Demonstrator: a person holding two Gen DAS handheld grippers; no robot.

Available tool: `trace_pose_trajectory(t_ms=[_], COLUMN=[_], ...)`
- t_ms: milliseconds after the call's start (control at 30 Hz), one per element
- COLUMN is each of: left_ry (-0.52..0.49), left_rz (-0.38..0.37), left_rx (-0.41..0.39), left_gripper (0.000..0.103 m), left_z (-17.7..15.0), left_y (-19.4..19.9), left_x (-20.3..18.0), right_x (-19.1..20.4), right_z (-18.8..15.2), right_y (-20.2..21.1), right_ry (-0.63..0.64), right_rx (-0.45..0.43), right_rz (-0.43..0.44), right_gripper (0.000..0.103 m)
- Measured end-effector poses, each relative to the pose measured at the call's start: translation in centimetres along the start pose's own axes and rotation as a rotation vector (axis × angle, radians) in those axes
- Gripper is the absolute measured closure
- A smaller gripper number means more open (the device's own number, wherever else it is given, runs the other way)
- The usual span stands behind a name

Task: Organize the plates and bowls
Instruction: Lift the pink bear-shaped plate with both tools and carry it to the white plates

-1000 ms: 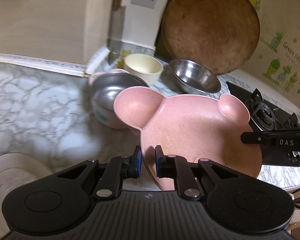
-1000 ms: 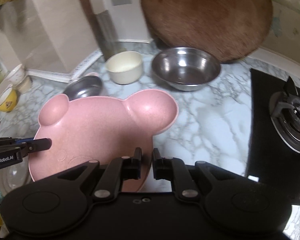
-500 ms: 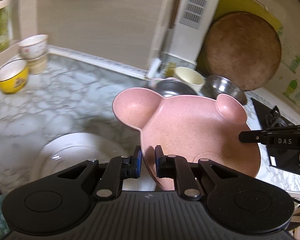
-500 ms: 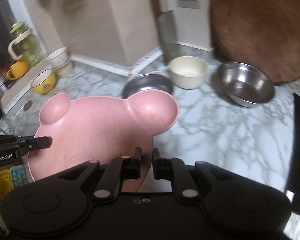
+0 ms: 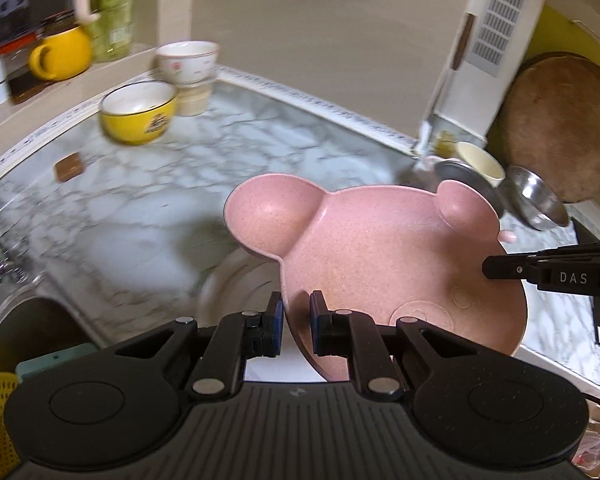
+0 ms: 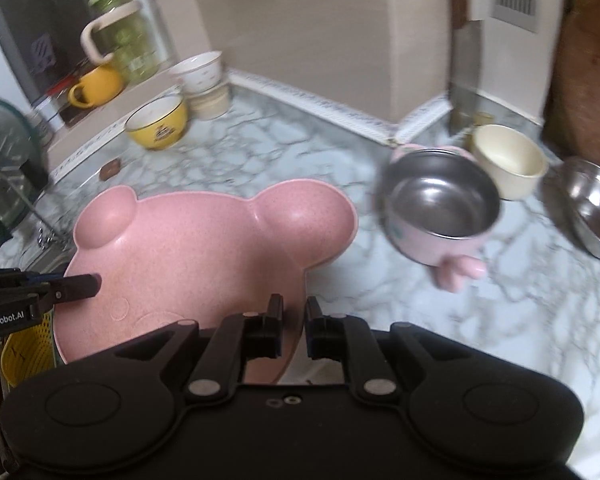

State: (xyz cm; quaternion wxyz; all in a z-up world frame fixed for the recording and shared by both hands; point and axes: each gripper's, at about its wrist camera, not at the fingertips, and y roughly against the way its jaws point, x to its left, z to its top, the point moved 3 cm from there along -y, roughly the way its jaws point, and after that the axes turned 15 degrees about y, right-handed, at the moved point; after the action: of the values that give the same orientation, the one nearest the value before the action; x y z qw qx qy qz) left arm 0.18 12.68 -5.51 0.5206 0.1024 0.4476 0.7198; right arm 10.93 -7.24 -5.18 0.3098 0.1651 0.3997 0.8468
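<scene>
Both grippers have carried the pink bear-shaped plate leftward along the marble counter, away from the stove end.

Left gripper and right gripper are each nearly closed, pinching the plate's near rim at opposite sides, so it hangs level in the air between them. It now sits over a white plate near the sink, where a second ago it was in front of the steel bowl and cream bowl, now far right. A yellow bowl has come into view at far left. It looks light, rigid and smooth: probably slippery at the thin edge, so keeping the two rim grips opposite each other seems wise.
</scene>
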Motion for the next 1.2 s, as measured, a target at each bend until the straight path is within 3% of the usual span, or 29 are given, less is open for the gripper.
trace_pose_trajectory(t_ms=[433, 1200], left_ry=[0.076, 0.087], left_rz=[0.084, 0.109], left_rx=[0.043, 0.075], left_gripper=[0.091, 0.090], left_z=[0.1, 0.6], left_y=[-2.5, -6.3], left_x=[4.8, 5.8], right_x=[3.0, 3.0], right_z=[1.1, 1.5], right_y=[-6.0, -9.4], right_ry=[0.051, 0.067], right_rx=[0.048, 0.076], right_rz=[0.075, 0.058], right_gripper=[0.092, 0.092])
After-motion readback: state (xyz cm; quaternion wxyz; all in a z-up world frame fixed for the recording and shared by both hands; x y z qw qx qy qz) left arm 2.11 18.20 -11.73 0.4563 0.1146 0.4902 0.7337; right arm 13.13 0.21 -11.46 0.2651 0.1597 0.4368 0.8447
